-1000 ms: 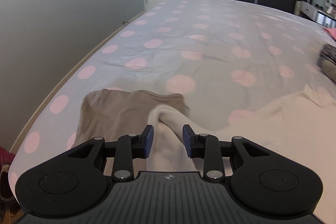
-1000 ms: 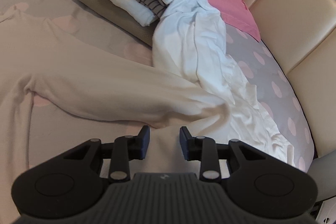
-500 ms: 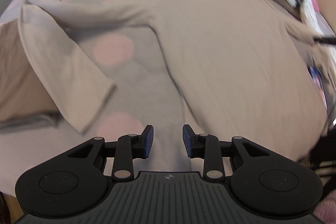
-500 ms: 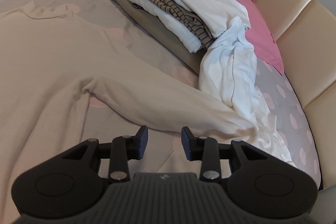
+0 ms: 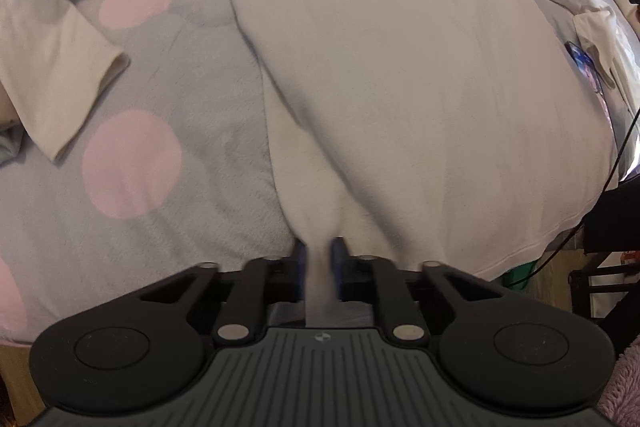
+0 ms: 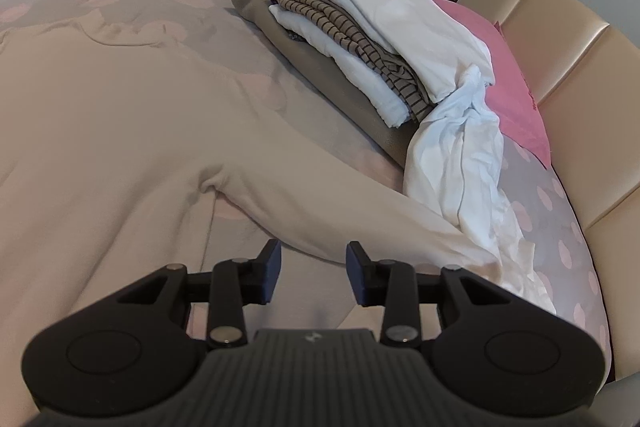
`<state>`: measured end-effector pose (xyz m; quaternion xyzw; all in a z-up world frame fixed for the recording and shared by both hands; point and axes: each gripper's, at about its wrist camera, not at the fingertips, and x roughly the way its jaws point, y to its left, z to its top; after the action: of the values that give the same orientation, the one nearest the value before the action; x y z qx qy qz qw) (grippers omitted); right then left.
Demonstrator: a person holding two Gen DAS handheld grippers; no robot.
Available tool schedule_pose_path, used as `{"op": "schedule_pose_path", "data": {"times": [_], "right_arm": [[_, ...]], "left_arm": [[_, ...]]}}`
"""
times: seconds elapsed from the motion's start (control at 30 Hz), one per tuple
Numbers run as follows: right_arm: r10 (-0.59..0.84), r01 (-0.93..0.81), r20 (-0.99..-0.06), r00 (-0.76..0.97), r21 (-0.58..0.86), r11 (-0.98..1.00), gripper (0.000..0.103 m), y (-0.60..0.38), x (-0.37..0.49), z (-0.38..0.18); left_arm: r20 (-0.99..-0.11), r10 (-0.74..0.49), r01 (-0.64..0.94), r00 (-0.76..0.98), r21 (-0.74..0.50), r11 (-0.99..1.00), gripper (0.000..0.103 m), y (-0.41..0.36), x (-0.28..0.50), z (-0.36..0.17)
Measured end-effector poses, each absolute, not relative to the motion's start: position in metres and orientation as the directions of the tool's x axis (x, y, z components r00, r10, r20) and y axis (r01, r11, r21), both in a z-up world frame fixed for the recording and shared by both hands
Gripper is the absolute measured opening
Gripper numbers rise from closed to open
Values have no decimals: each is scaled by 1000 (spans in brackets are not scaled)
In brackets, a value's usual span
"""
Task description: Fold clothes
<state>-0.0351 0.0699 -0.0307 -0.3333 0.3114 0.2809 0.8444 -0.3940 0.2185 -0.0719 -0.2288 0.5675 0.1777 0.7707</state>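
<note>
Left wrist view: our left gripper point(image 5: 319, 254) has its fingers drawn together on a pinch of the hem corner of the cream long-sleeved knit top point(image 5: 400, 67); the pinched fabric rises in a ridge toward the jaws. The top lies spread flat on the grey bedspread with pink dots point(image 5: 132, 163), one sleeve bent back at the left.

Right wrist view: our right gripper point(image 6: 313, 271) hovers with fingers apart, holding nothing, just above the top's point(image 6: 100, 131) other sleeve. Beyond lie a stack of folded clothes point(image 6: 344, 39) and a crumpled white garment point(image 6: 460, 155), touching.
</note>
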Motion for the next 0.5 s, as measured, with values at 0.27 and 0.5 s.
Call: {"op": "schedule_pose_path", "data": {"times": [0.27,0.5], "right_arm": [[240,-669,-720,651,-394,630,39,72,-33,-33],[275,-694,-730,626,-360,623,39,69,-39,-27]], "left_arm": [[-966,26,-598,258,-139,790,4,229,-424,-33],[-969,-10,-638,249,-171,751,8,240,-426,-54]]}}
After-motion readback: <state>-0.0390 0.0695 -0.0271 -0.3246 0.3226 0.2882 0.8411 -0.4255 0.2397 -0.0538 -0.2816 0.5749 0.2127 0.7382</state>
